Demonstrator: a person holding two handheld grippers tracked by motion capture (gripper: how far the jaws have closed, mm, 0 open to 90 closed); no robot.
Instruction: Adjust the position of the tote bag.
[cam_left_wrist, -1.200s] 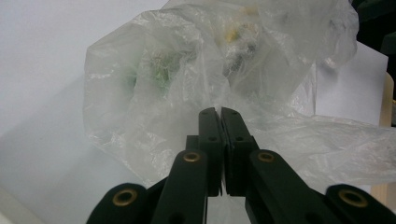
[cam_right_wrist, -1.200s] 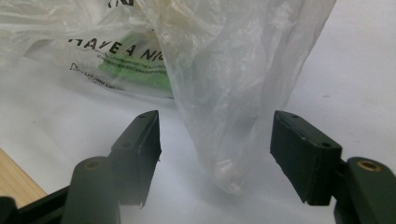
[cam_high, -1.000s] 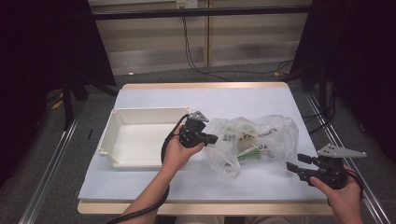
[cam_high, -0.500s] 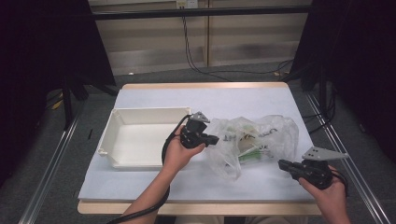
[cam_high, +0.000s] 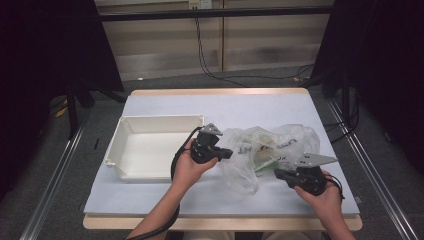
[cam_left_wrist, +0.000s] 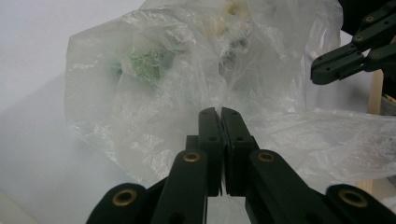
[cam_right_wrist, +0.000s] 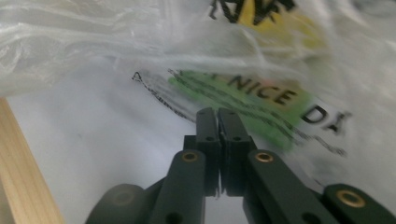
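clear plastic bag (cam_right_wrist: 261, 98) printed with "NICE" on a green patch, larger black lettering above cut off

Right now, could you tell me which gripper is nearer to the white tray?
Left. The left gripper sits just beside the white tray's right wall, while the right gripper is across the plastic bag, well away.

1. The left gripper (cam_high: 226, 153) is a black, blocky hand-held tool with a small grey three-cornered plate on top.
2. A black cable (cam_high: 176, 165) loops from its body and trails down along the bare forearm; no sleeve shows on either arm.
3. The right gripper (cam_high: 278, 174) is the same black build, topped by a wider grey three-cornered plate.
4. Seen from the gripper views, each pair of jaws is matte black, flat and rectangular, carried on angular black link arms.
5. Brass-coloured round rivets mark the link pivots, with smaller dark screw heads on the jaw blocks.
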